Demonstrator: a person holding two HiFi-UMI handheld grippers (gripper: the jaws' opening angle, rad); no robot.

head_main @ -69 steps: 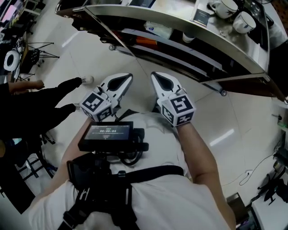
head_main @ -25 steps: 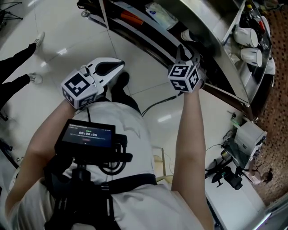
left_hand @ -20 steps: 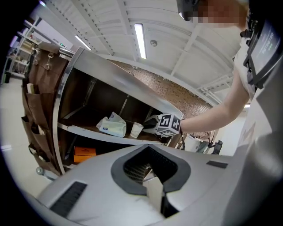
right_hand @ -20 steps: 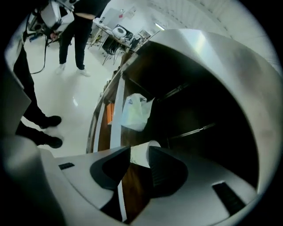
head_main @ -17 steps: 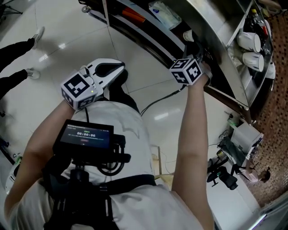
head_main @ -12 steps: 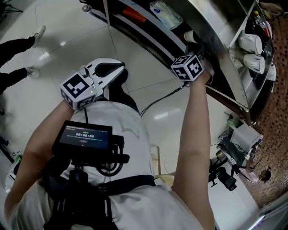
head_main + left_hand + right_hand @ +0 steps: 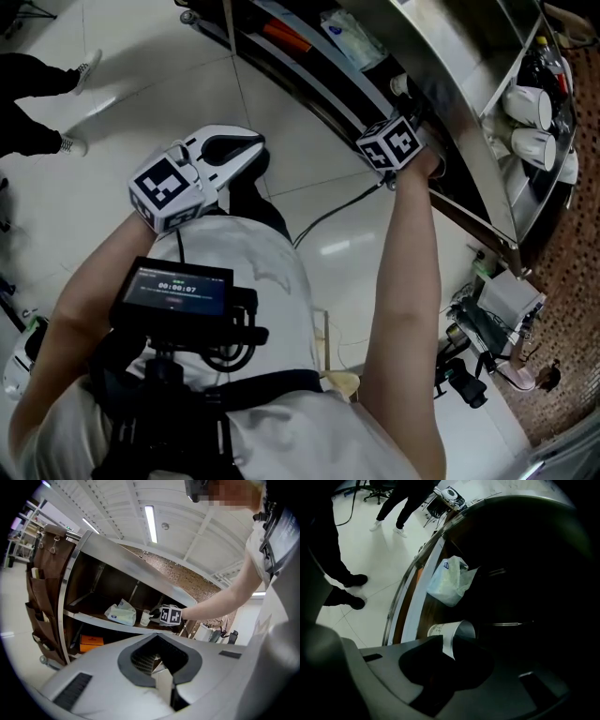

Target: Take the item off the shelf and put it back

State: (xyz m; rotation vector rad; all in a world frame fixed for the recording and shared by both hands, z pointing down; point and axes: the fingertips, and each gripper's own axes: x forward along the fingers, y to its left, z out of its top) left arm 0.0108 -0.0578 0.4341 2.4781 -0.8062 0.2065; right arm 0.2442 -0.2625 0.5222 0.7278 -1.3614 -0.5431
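A white paper cup (image 7: 451, 631) with a dark inside stands on the middle board of a metal shelf (image 7: 457, 90). It is also visible in the left gripper view as the cup (image 7: 146, 617). My right gripper (image 7: 445, 645) reaches into the shelf and its jaws are closing on the cup's wall, which sits between them. From above, only the right gripper's marker cube (image 7: 389, 142) shows at the shelf edge. My left gripper (image 7: 255, 144) hangs over the floor near my chest, shut and holding nothing.
A soft tissue pack (image 7: 451, 581) lies on the same board beyond the cup. An orange box (image 7: 91, 642) sits on the board below. White mugs (image 7: 530, 108) stand on a higher level. A person's legs (image 7: 37, 141) are on the floor at the left.
My right gripper has pushed deeper under the shelf edge toward the cup. The left gripper has barely moved. The person's legs at the left have shifted.
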